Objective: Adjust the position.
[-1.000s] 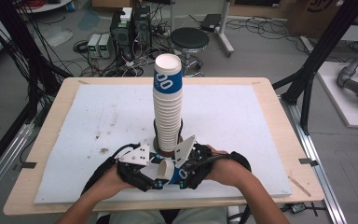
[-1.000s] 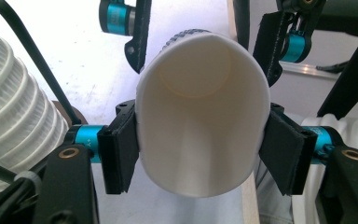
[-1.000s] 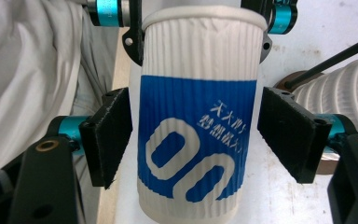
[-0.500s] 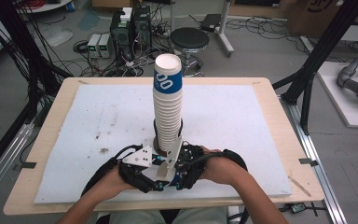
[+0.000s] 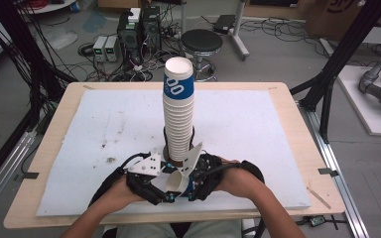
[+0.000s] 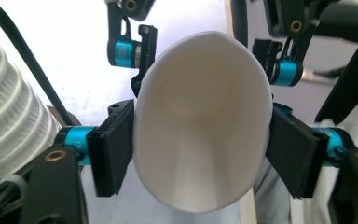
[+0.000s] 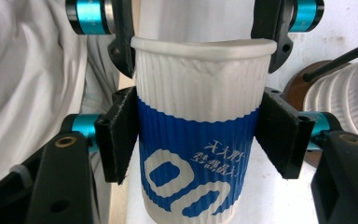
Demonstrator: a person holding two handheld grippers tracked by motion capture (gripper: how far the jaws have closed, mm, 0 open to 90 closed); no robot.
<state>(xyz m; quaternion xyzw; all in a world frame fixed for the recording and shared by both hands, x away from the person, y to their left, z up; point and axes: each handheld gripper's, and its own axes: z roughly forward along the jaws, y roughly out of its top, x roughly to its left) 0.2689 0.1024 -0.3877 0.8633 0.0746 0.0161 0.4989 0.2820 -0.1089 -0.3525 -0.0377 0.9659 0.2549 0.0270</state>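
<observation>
Black pads of the right gripper [image 7: 198,140] clamp a ribbed white-and-blue paper cup [image 7: 198,140], squeezed oval at its rim, while the left gripper [image 6: 200,154], jaws just easing apart, flanks its mouth beside the tall cup stack [image 5: 178,109].

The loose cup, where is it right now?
In the high view the loose cup lies on its side at the table's near edge, just before the cup stack, between both hand-held grippers.

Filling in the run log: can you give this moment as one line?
left hand-held gripper: jaws just opening, at paper cup rim | right hand-held gripper: just closing, gripping cup body | cup stack: upright on foam mat
</observation>
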